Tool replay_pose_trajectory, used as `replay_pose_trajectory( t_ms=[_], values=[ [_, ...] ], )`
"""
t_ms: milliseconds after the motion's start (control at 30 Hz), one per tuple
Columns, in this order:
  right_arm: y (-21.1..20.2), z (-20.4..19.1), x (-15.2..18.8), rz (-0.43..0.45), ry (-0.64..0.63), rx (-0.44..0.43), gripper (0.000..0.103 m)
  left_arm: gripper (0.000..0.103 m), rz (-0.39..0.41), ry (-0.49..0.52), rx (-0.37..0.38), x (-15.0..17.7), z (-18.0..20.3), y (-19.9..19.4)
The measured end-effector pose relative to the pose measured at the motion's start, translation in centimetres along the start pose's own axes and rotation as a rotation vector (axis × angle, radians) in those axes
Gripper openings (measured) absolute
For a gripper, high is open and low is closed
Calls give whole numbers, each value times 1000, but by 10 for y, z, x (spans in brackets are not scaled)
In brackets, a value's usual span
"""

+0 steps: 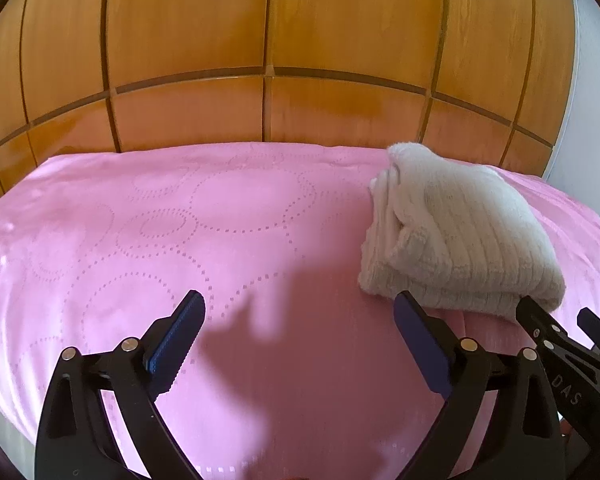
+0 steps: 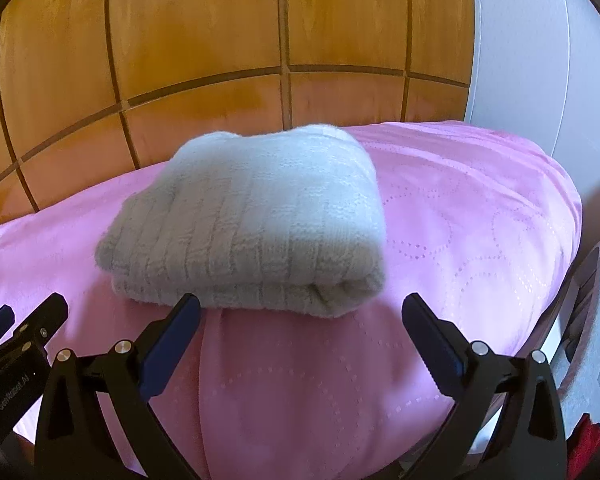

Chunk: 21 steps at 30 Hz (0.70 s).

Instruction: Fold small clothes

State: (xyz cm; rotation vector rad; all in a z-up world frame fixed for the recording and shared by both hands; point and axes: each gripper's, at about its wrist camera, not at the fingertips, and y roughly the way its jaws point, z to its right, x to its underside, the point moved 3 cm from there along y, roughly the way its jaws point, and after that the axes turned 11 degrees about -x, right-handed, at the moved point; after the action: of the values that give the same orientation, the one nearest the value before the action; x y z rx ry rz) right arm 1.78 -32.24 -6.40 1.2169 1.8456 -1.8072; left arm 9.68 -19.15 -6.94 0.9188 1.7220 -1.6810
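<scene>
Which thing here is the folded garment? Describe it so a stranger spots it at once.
Start at the wooden panelled wall, then drop to the pink bedspread below it. On the bedspread lies the folded sweater, a thick cream ribbed knit bundle just beyond the open right gripper. It is the only thing lying on the pink cloth.

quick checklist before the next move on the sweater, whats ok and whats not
1. Left gripper open, nothing between the fingers: ok.
2. Right gripper open, nothing between the fingers: ok.
3. Sweater folded into a compact stack: ok.
4. Sweater resting fully on the pink cover, away from the edge: ok.
5. Layers aligned at the open side seen from the left wrist: not ok, slightly uneven.
6. Other clothes left to fold: cannot tell.
</scene>
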Motion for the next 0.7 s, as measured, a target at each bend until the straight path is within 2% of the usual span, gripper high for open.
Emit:
replay_pose_trajectory(
  t_ms=[500, 700],
  values=[
    [-8, 0, 3, 11, -7, 16, 101, 94, 18, -20, -9, 1, -7, -6],
    [-6, -4, 6, 6, -28, 11, 101, 99, 24, -17, -9, 3, -7, -7]
  ],
)
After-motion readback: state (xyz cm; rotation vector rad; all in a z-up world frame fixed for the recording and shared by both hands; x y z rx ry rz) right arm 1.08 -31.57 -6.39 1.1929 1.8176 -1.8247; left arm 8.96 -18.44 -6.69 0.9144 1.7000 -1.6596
